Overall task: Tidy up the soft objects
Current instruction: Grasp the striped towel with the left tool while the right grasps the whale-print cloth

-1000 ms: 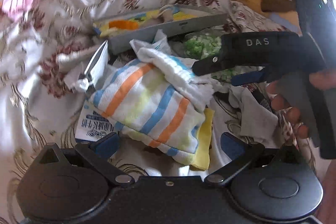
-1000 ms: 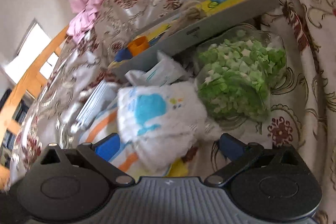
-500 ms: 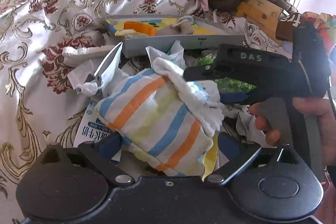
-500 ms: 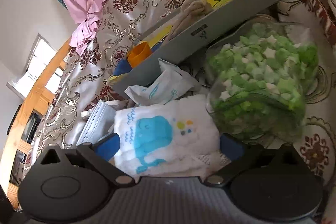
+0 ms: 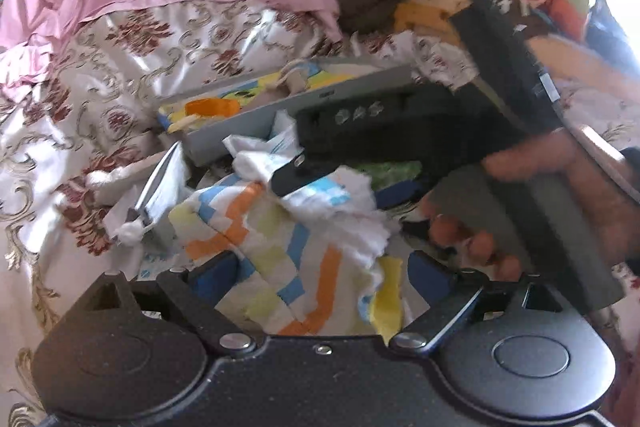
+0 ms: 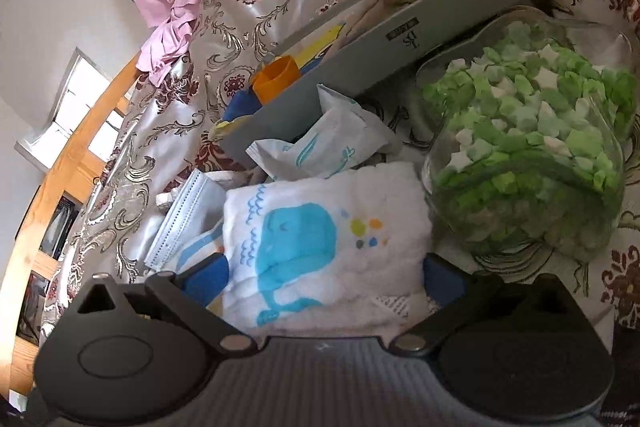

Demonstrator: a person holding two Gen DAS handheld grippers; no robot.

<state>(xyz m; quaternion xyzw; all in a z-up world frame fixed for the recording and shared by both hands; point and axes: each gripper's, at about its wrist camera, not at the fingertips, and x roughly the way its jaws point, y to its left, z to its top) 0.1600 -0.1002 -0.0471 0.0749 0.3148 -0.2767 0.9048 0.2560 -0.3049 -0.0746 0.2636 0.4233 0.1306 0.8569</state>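
Blue pads of left tool [image 5: 320, 267] are closing w/ the striped orange-blue-yellow towel [image 5: 280, 251] between them, not yet pinched. Vs a sec ago, right tool [image 6: 324, 277] now straddles the white whale-print cloth [image 6: 320, 227], grip unclear. Both on the bed, near grey tray [image 6: 400, 67].

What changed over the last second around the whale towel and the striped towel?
The right gripper advanced until the whale towel filled the gap between its jaws. The left gripper is closing around the striped towel, no grip yet. The grey tray and jar of green stars stayed put.
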